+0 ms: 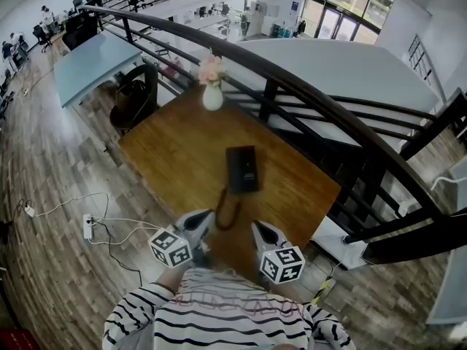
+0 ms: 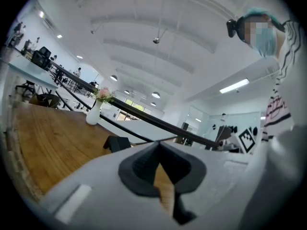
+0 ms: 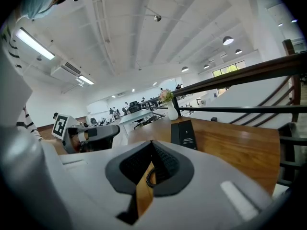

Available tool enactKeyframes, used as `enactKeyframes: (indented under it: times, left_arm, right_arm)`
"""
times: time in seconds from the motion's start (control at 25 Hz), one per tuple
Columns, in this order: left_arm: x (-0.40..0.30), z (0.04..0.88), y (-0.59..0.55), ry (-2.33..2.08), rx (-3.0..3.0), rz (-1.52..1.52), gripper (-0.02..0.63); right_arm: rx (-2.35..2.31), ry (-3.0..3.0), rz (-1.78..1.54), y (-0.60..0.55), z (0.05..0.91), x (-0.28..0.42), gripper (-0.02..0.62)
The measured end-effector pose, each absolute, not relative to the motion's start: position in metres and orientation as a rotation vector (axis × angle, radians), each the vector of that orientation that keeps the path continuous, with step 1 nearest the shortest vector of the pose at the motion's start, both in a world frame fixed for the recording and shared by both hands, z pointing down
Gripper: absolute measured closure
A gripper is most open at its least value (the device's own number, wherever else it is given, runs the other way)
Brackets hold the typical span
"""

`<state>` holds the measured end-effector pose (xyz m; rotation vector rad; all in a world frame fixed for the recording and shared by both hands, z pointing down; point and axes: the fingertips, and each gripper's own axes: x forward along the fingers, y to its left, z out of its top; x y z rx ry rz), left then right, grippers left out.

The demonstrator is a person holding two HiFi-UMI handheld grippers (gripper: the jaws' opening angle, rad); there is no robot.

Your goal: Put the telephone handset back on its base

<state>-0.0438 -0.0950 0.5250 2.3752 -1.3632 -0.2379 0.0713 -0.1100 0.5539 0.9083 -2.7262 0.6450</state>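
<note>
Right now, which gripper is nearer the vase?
Left. The left gripper is roughly in line with the vase across the table; the right gripper sits beside it, farther right.

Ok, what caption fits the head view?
The left gripper and right gripper hover near a wooden table with a black telephone and flower vase.

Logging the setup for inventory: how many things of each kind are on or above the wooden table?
Telephone: 1
Vase of flowers: 1
Hand-held grippers: 2, left hand-held gripper and right hand-held gripper
Total: 4
</note>
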Motion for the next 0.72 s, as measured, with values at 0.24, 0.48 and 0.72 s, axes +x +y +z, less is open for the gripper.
enactKeyframes:
  times: [0.24,0.48,0.72]
  left_arm:
    - [-0.0454,0.5246,-0.0940,-1.370,2.364,-0.243,0.603]
    - [-0.0470,0.5266,-0.0957,-1.368,2.351,-0.246,0.603]
    - [-0.0428,0.5311,-0.0953,-1.353,2.336,-0.243,0.603]
  right_arm:
    - [0.915,-2.715,0.646,-0.1093,0.5549,0.0717,0.595]
    - [0.913,-2.711,0.643,-0.1109,0.5566,0.0714,0.595]
    - [0.917,-2.706,0.638,-0.1119,0.5579,0.0755,0.595]
